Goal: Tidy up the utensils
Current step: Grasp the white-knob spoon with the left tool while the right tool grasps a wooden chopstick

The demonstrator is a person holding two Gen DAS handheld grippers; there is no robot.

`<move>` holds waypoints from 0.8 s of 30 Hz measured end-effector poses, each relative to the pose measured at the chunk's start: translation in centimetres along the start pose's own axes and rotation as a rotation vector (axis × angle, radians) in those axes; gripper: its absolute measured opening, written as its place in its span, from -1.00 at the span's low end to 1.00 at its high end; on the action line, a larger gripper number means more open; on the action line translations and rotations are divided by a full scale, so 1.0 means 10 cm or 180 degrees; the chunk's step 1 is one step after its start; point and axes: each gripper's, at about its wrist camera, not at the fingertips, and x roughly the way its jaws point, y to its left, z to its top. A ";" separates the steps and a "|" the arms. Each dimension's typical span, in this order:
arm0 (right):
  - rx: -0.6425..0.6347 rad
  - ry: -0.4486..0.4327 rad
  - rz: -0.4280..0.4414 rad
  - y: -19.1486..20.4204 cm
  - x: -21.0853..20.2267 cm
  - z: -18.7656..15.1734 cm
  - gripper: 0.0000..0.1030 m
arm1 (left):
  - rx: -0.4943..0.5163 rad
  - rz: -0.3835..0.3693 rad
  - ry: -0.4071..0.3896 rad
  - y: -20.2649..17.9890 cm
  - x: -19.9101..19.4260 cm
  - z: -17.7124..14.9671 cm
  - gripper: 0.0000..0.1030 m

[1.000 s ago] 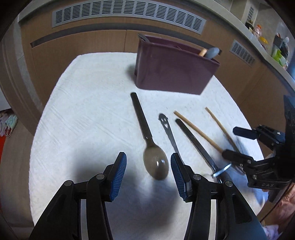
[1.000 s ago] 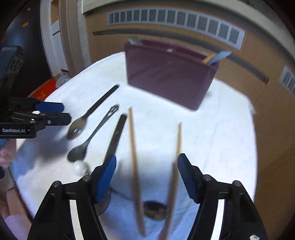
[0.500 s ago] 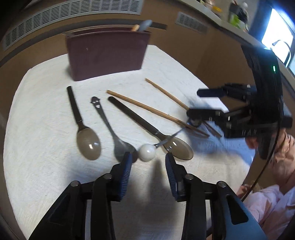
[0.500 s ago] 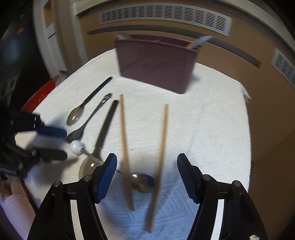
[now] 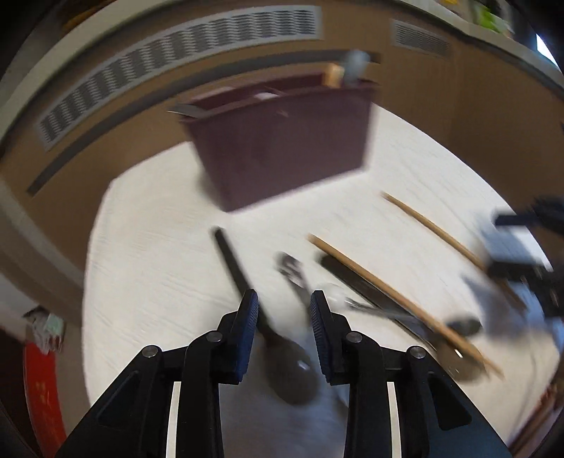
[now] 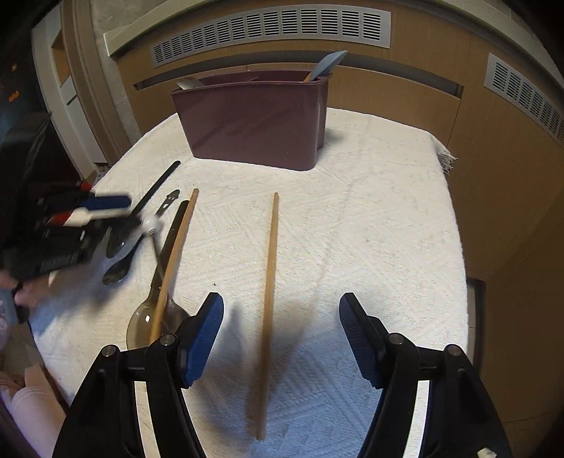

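Note:
A maroon utensil caddy [image 6: 253, 119] stands at the back of the white cloth, also in the blurred left wrist view [image 5: 282, 141]. Two wooden chopsticks [image 6: 269, 299] [image 6: 176, 260] lie lengthwise. Dark spoons [image 6: 118, 271] [image 6: 155, 317] and a small spoon with a white ball end [image 6: 151, 222] lie at the left. My left gripper [image 5: 283, 310] is open above a dark spoon [image 5: 282, 359], holding nothing; it also shows in the right wrist view [image 6: 102, 208]. My right gripper [image 6: 282, 334] is open wide and empty over the near end of the right chopstick.
The white cloth [image 6: 370, 229] covers a small table with edges on all sides. Wooden cabinet panels with vents [image 6: 275, 31] stand behind. The caddy holds a grey spatula [image 6: 328, 63] and a metal utensil [image 6: 188, 82].
My left gripper has swung left and forward, from the white ball-ended spoon to above the dark spoon; its jaws stand slightly wider. My right gripper has shifted right, with the right chopstick now between its fingers.

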 end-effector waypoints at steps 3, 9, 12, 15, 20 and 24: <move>0.0008 0.0020 0.0053 0.03 0.05 0.02 0.28 | -0.0433 -0.0013 0.0033 0.28 0.01 0.08 -0.38; 0.0054 -0.0038 -0.0037 0.01 0.08 0.01 0.28 | -0.1176 -0.1002 0.0510 0.28 -0.03 -0.13 -0.38; 0.0175 -0.0097 -0.0042 -0.05 0.06 0.01 0.28 | -0.1423 -0.1085 0.0635 0.21 0.09 -0.16 -0.38; 0.0197 -0.0174 -0.0162 -0.06 0.02 -0.01 0.28 | -0.1575 -0.0928 0.0574 0.17 0.21 -0.09 -0.38; 0.0173 -0.0343 -0.0512 -0.08 -0.08 -0.08 0.41 | -0.1519 -0.0753 0.0487 0.01 0.30 0.04 -0.38; 0.0192 -0.0471 -0.0764 -0.11 -0.12 -0.10 0.64 | -0.1303 -0.0573 0.0386 -0.12 0.40 0.13 -0.38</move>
